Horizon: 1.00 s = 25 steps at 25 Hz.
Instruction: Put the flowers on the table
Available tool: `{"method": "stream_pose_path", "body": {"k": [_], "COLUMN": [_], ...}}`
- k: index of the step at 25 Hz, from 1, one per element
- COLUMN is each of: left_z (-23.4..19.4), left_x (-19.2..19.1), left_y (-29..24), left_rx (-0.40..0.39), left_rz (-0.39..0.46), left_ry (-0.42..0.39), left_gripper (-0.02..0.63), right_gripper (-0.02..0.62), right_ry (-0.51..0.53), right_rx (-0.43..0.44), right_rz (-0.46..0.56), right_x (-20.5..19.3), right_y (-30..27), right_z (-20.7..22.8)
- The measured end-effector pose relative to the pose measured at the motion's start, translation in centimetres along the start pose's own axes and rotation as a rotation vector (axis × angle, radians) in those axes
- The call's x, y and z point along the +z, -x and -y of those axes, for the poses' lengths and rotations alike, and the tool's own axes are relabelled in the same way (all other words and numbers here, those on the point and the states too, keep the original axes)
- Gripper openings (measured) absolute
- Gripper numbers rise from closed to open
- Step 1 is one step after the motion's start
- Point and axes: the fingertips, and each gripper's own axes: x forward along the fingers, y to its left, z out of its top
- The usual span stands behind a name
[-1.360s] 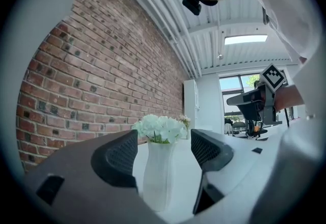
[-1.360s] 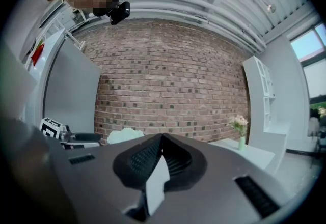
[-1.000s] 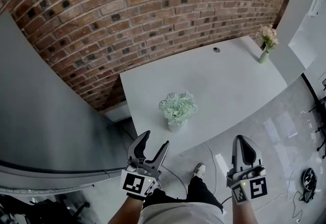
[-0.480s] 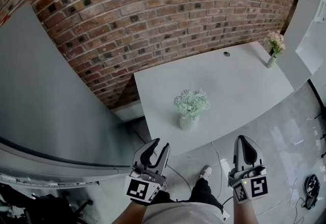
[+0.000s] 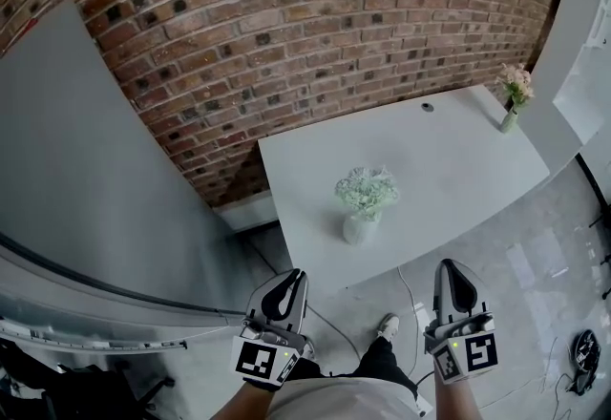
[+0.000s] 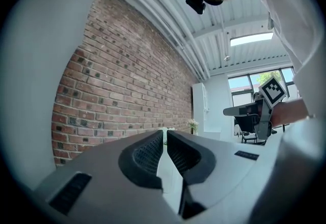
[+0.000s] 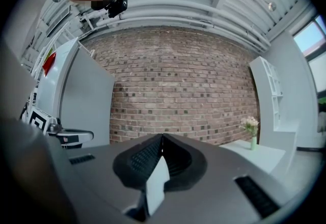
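Grey and black-padded, the left gripper (image 5: pixel 291 277) is seen with its jaws brought together. They have just been closing, and nothing is caught between them. The right gripper (image 5: pixel 451 267) is likewise held with its jaws together and empty. Both are pointed level and held short of the near edge of the table (image 5: pixel 449 165), over the floor (image 5: pixel 535 261), with a shoe (image 5: pixel 386 324) seen between them.

The pale green flowers (image 5: pixel 367 189) are shown as a full bunch only in the head view. They are stood in a pale vase (image 5: pixel 358 229) on the table, close to its near edge and toward its left end, and are touched by neither gripper. The pink flowers (image 5: pixel 516 82), in a slim green vase at the far right corner, are shown from above in the head view and from the side in the right gripper view. White shelving (image 7: pixel 272 93) beside that corner is made out best in the right gripper view. Windows (image 6: pixel 254 85) and the other gripper's marker cube (image 6: pixel 272 91) are given by the left gripper view alone.

The table's far edge is run along the brick wall (image 5: pixel 286 17), and a grey panel (image 5: pixel 86 170) is stood to the left. Bare table top is left between the two vases and along the right part of the near edge.
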Motion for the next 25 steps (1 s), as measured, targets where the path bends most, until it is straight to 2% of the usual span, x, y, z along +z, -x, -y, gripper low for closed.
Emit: {"method": "stream_pose_path", "body": {"k": [7, 18, 25], "left_z": [-1.0, -1.5, -1.6], "left_x": [0.9, 3.2, 3.6], "left_y": [1.3, 1.8, 1.4], "left_rx": [0.054, 0.113, 0.138], "left_rz": [0.005, 0.032, 0.045], "left_ry": [0.046, 0.052, 0.058], "left_gripper": [0.008, 0.007, 0.008], "right_gripper": [0.015, 0.015, 0.015], "right_ry": [-0.003, 0.003, 0.011], "right_rx": [-0.028, -0.065, -0.047], "right_rz": [0.01, 0.033, 0.028], "right_x": [0.4, 1.5, 1.7], "right_y": [0.2, 0.9, 0.6], "right_z": [-0.2, 1.8, 2.4]}}
